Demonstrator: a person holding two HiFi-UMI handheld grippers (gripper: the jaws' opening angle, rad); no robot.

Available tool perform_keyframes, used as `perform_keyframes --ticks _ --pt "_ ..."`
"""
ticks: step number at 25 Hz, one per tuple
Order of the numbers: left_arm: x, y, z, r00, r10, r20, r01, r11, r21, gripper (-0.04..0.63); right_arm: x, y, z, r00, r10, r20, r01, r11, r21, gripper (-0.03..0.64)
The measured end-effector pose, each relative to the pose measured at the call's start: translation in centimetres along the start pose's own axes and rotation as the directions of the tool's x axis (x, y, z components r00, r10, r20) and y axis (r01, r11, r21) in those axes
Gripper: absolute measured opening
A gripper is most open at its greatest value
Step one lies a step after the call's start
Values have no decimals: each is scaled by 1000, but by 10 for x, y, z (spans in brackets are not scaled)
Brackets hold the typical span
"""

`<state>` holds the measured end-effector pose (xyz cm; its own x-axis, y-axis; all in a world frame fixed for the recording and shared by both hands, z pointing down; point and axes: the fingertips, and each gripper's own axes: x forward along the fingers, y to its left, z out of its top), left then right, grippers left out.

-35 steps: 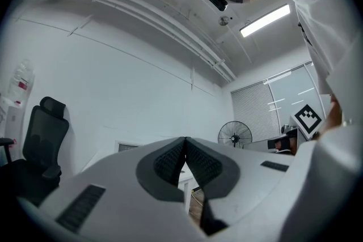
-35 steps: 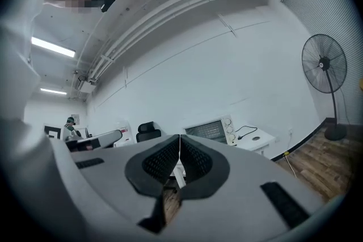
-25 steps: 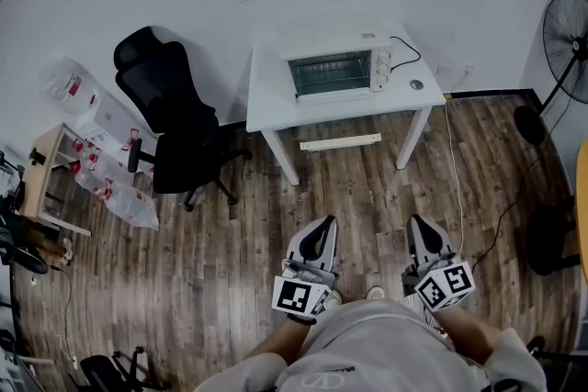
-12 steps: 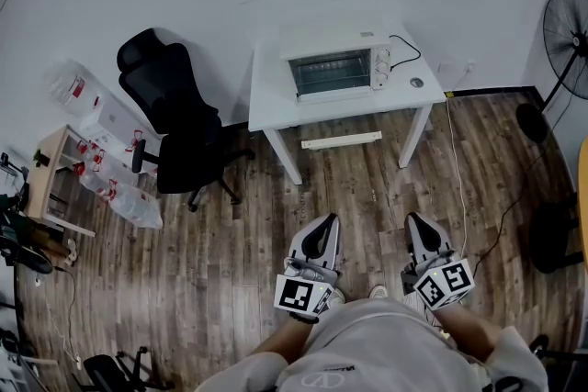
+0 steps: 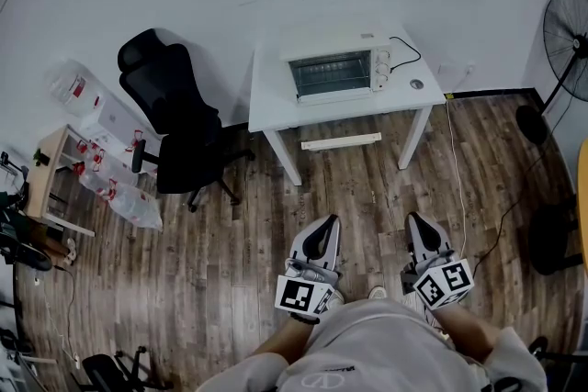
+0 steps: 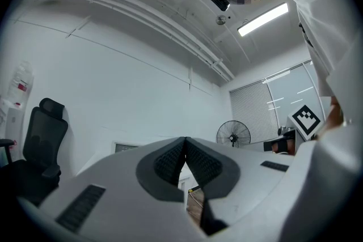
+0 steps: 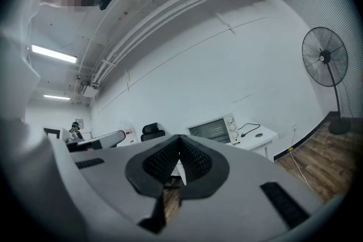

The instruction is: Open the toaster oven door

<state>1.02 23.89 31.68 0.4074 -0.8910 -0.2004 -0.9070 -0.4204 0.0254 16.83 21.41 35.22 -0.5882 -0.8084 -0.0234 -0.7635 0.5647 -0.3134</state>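
Meeting tip to tip, the ribbed pads (image 6: 169,160) of the left gripper (image 6: 185,140) are closed on nothing; only a thin wedge of daylight shows below the tips. Same for the right gripper (image 7: 179,137): pads (image 7: 161,161) pressed together, empty.

Head view: both grippers sit low in the frame, side by side and close to the person's grey top (image 5: 386,353), over the wood floor (image 5: 230,234), noses aimed toward the table. Marker cubes face the camera. Neither gripper has shifted against the floorboards since a second ago.

The toaster oven (image 5: 335,72) stands on the white table (image 5: 271,101) against the far wall, well apart from both grippers. Its glass door (image 5: 329,74) is shut and upright, as in both earlier frames. Knobs are on its right side; a black cable (image 5: 406,50) loops off behind it, and a small round object (image 5: 416,84) lies on the tabletop near the right edge. The right gripper view has the oven just above and right of the tips.

Other change: the whole head view has drifted slightly over the second, so the black office chair (image 5: 175,119) left of the table and the table itself sit a touch further right than a second ago, hardly at all since half a second ago. The standing fan (image 5: 568,32) is at the far right.
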Motion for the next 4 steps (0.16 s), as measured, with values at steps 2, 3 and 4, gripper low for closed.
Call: perform_keyframes --ticks 2,3,4 --pt "0 0 1 1000 -1 1 1 1000 0 6 0 1 0 1000 -1 -1 1 1000 -1 15" --pt "-1 0 1 1000 -1 1 1 1000 0 6 1 2 0 1000 -1 -2 1 1000 -1 15" --pt "-1 0 2 1000 -2 1 2 1000 0 6 2 3 1 1000 -2 -2 2 1000 0 15"
